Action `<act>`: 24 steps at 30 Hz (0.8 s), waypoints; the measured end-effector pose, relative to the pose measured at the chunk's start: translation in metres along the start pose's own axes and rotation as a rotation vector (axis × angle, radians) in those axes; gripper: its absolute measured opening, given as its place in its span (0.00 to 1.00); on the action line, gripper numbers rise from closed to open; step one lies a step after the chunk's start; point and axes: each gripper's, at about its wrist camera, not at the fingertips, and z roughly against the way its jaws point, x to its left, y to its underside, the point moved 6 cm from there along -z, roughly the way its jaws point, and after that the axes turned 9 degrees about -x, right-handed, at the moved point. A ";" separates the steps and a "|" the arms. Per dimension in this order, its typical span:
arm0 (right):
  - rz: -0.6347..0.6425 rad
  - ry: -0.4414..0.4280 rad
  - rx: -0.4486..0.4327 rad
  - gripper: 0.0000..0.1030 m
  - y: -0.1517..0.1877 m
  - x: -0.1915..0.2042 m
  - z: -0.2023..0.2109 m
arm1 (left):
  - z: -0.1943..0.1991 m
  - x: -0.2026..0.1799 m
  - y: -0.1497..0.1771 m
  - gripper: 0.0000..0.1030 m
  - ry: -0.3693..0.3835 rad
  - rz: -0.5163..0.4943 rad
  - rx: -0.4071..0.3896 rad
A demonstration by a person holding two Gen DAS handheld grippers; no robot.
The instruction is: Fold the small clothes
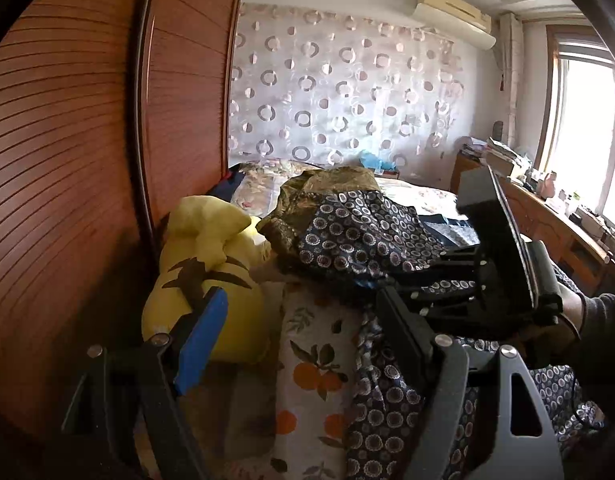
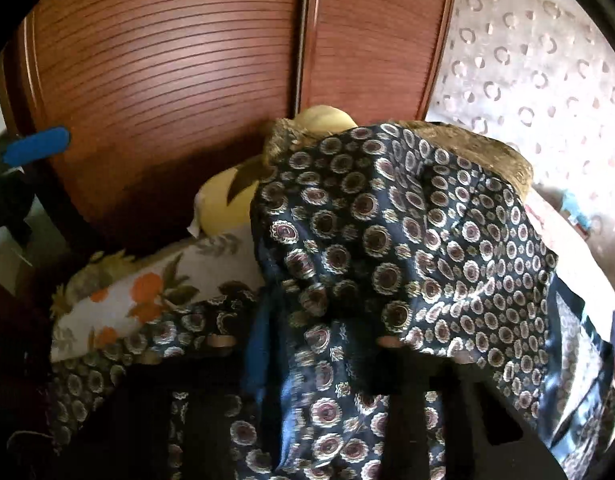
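A dark blue garment [image 1: 367,232] printed with small rings lies heaped on the bed and trails toward me. My left gripper [image 1: 303,344] hovers open over the orange-print sheet [image 1: 315,360], its blue pad [image 1: 199,340] to the left, with nothing between its fingers. My right gripper [image 1: 411,280], held by a hand in a dark sleeve, points into the garment from the right. In the right wrist view the dark blue garment [image 2: 407,240] drapes over my right gripper [image 2: 303,344] and hides its fingers, with a fold bunched between them. The left gripper's blue pad [image 2: 35,146] shows at the far left.
A yellow plush toy [image 1: 203,264] leans against the wooden wardrobe [image 1: 67,160] on the left. An olive-brown garment [image 1: 331,188] lies behind the blue one. A cluttered desk [image 1: 547,216] runs under the window on the right. A ring-patterned curtain [image 1: 347,92] hangs behind the bed.
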 end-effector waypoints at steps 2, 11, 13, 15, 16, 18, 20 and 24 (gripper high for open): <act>-0.022 -0.010 -0.031 0.10 -0.002 -0.004 0.003 | -0.002 -0.003 0.002 0.75 0.003 -0.006 0.004; -0.232 0.074 -0.182 0.09 -0.014 -0.059 0.037 | -0.016 -0.015 0.004 0.75 0.032 -0.017 0.021; -0.301 0.117 -0.180 0.10 -0.009 -0.077 0.041 | -0.019 -0.019 0.004 0.75 0.040 -0.021 0.022; -0.331 0.166 -0.172 0.22 -0.002 -0.089 0.046 | -0.021 -0.025 0.004 0.75 0.047 -0.028 0.025; -0.339 0.170 -0.173 0.26 0.000 -0.092 0.049 | -0.022 -0.027 0.004 0.75 0.050 -0.030 0.026; -0.351 0.167 -0.177 0.35 0.008 -0.090 0.065 | -0.023 -0.034 0.006 0.75 0.062 -0.034 0.029; -0.360 0.181 -0.186 0.50 0.018 -0.096 0.081 | -0.024 -0.041 0.008 0.75 0.072 -0.040 0.033; -0.377 0.225 -0.204 0.51 0.036 -0.111 0.122 | -0.028 -0.056 0.010 0.75 0.096 -0.052 0.042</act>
